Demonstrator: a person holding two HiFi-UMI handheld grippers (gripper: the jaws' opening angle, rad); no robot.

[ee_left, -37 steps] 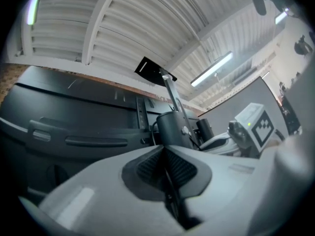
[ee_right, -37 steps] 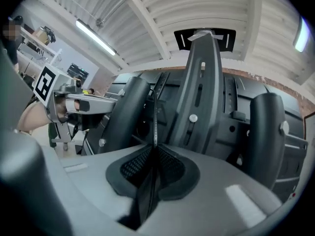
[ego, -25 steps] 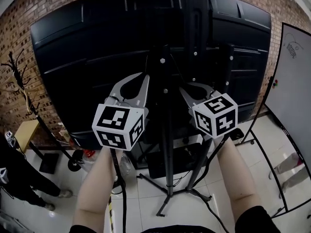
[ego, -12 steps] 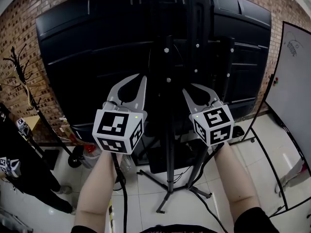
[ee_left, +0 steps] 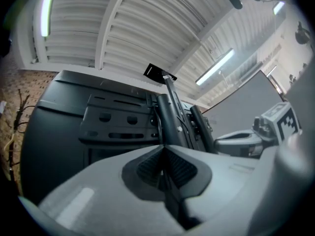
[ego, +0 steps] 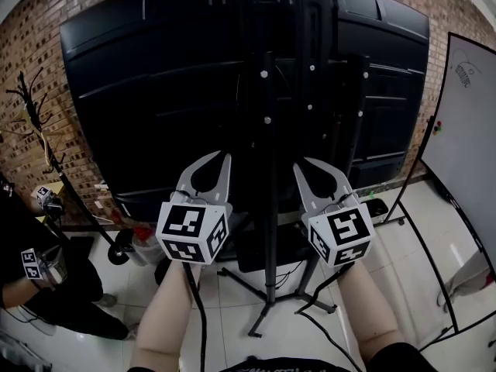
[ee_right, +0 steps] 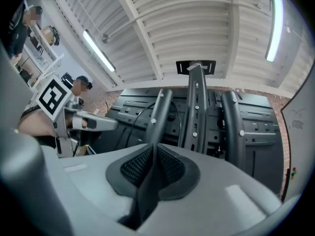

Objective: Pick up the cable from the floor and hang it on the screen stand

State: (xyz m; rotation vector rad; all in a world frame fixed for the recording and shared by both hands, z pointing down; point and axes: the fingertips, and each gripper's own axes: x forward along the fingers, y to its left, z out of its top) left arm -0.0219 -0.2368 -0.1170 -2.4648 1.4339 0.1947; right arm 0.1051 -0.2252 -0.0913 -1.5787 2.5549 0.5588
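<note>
Black plastic is filling most of the head view: the ribbed back of a big screen (ego: 155,91), set in front of a brick wall (ego: 39,60). The screen stand (ego: 268,208) is rising up the middle as dark poles, its splayed feet resting on the white tiled floor (ego: 232,293).

Both grippers are pointing at the stand, one on each side of the centre pole, near it but not touching it. The left gripper (ego: 225,156) is clenched, its ribbed pads pressing flat against each other with nothing between them. The right gripper (ego: 298,164) has just been closing; its pads are meeting as well, and nothing is showing between them.

The cable (ee_right: 135,117) is hanging as a thin black line against the back of the screen, just beside the stand's left pole in the right gripper view. It is curving down from that pole, and its lower end is getting lost in the dark panel.

Thicker black cords (ego: 195,301) are trailing from under the grippers along the forearms toward the floor; whether they belong to the same cable I cannot tell.

A whiteboard (ego: 465,146) is standing at the right edge, and a person in dark clothes (ego: 46,285) is showing at the lower left.
</note>
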